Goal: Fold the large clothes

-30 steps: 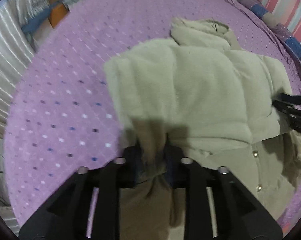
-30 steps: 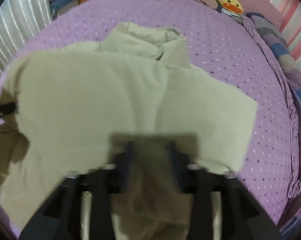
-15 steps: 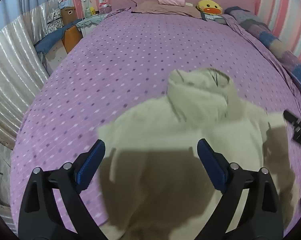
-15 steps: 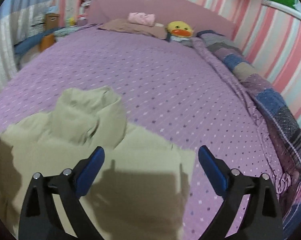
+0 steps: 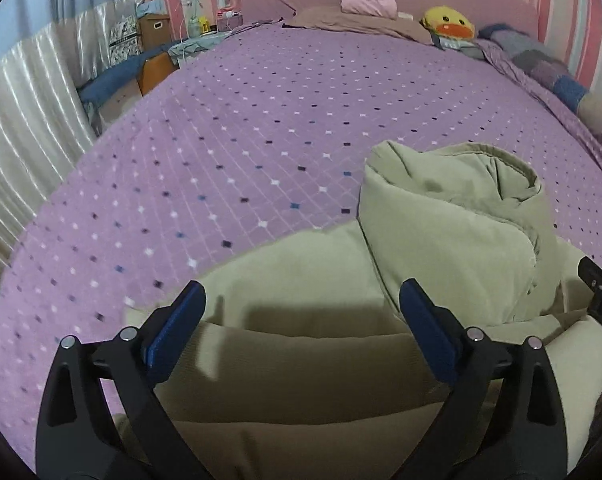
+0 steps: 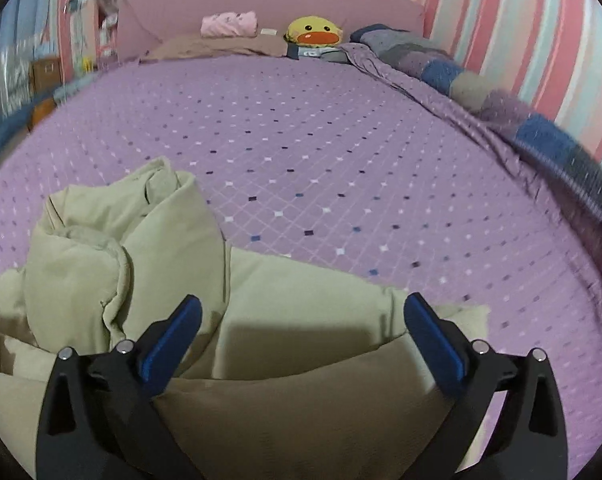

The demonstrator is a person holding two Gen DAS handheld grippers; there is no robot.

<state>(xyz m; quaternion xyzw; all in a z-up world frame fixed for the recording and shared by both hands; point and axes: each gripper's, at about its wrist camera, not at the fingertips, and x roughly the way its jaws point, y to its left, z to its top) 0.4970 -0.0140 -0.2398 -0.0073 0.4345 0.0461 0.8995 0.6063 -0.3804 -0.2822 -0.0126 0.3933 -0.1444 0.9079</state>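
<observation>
A large pale green padded jacket (image 5: 325, 344) lies folded on the purple dotted bedspread (image 5: 261, 120), its hood (image 5: 453, 216) bunched at the far end. It also fills the lower half of the right wrist view (image 6: 301, 360), hood (image 6: 113, 240) at the left. My left gripper (image 5: 303, 304) is open and empty just above the folded jacket. My right gripper (image 6: 301, 312) is open and empty above the jacket's right part. The right gripper's black body shows at the left wrist view's right edge (image 5: 601, 300).
At the bed's head lie a brown pillow (image 5: 357, 24), a folded pink cloth (image 5: 367, 0) and a yellow duck plush (image 5: 449, 26). A patchwork blanket (image 6: 501, 92) runs along the striped wall on the right. Boxes and clutter (image 5: 149, 56) stand by the bed's left side.
Both grippers were shut on jacket fabric one second ago. They let go, opened wide and drew back and up; the jacket now lies folded on the bed.
</observation>
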